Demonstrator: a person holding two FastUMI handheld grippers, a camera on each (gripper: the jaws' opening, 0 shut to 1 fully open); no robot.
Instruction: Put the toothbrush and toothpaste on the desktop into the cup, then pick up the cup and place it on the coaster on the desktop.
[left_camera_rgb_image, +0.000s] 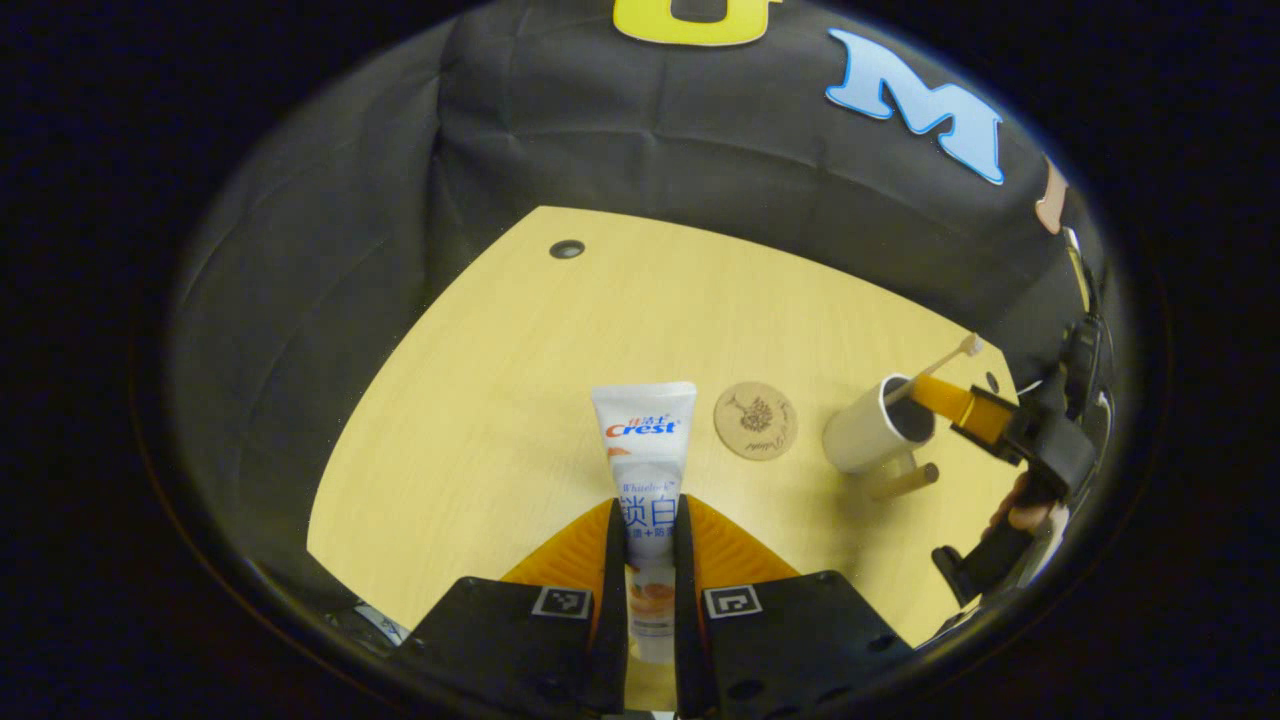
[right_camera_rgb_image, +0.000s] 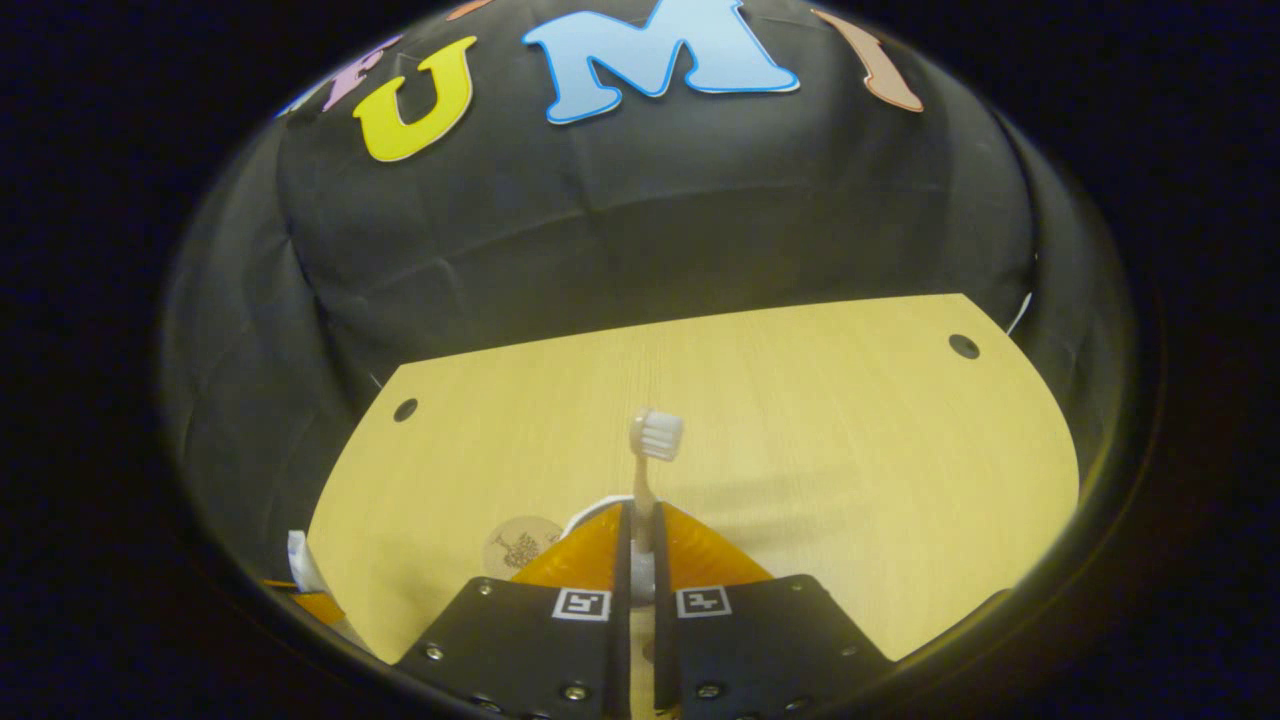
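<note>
Left gripper view: toothpaste (left_camera_rgb_image: 647, 470) pinched upright in left gripper (left_camera_rgb_image: 650, 560), waiting while right gripper (right_camera_rgb_image: 634, 560), clamped on toothbrush (right_camera_rgb_image: 652, 455), feeds cup (left_camera_rgb_image: 878, 430).

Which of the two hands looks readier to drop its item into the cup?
The right. Its gripper sits at the cup rim, holding the toothbrush over the opening. The left gripper grips the toothpaste farther off, beyond the coaster.

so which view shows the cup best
The left gripper view: the white cup stands whole on the desk beside the coaster, its handle and the toothbrush in it visible. The right gripper view shows just a sliver of its rim behind the fingers.
</note>
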